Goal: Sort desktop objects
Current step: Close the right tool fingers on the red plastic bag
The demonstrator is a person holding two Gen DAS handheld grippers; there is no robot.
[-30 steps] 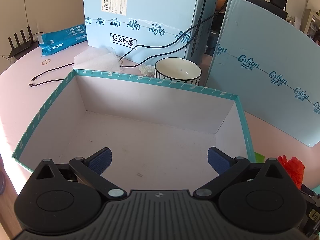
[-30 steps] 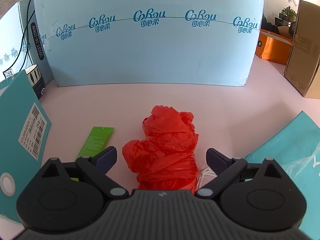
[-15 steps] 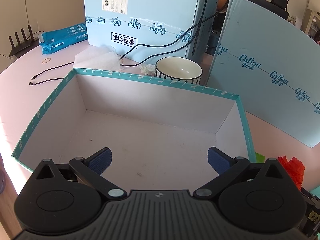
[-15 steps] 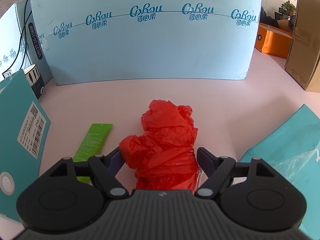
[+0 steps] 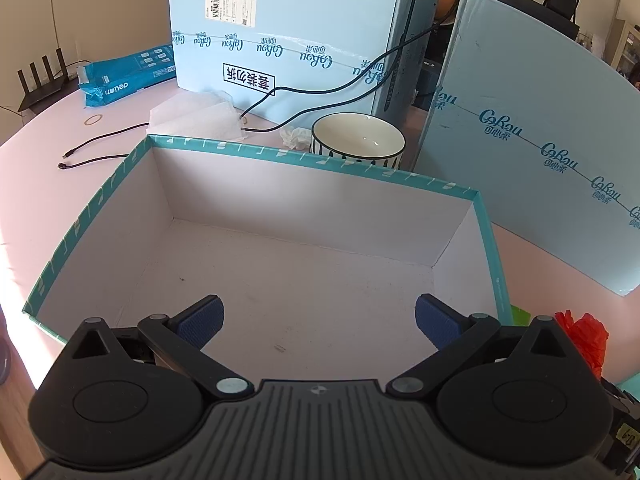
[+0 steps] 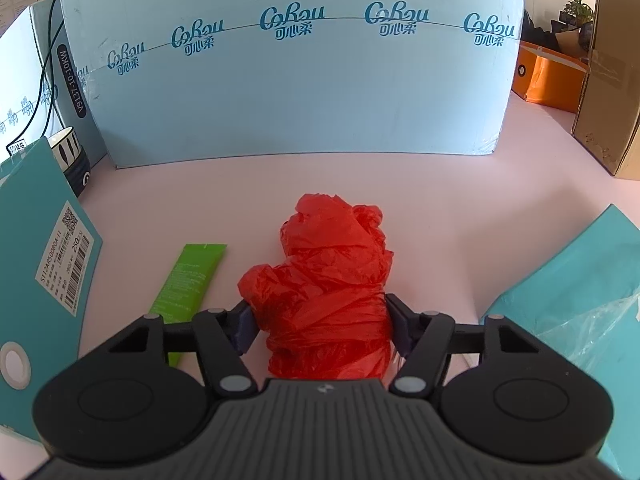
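Note:
A crumpled red plastic bag (image 6: pixel 332 280) lies on the pink table, and my right gripper (image 6: pixel 322 326) is shut on its near end, pads pressed into both sides. A green tube (image 6: pixel 188 280) lies flat just left of the bag. My left gripper (image 5: pixel 318 320) is open and empty, held over the near part of an open teal-rimmed box (image 5: pixel 304 156) with a bare white inside. The red bag also shows at the right edge of the left wrist view (image 5: pixel 586 334).
Tall light-blue cartons (image 6: pixel 288 80) stand behind the bag and behind the box (image 5: pixel 288 32). A striped white bowl (image 5: pixel 358 138), a crumpled tissue (image 5: pixel 294 136), white paper (image 5: pixel 196 116) and a black cable (image 5: pixel 96 148) lie beyond the box. A teal lid (image 6: pixel 580 280) lies right.
My right gripper has closed from open onto the red bag, squeezing it. The left gripper has stayed open over the box.

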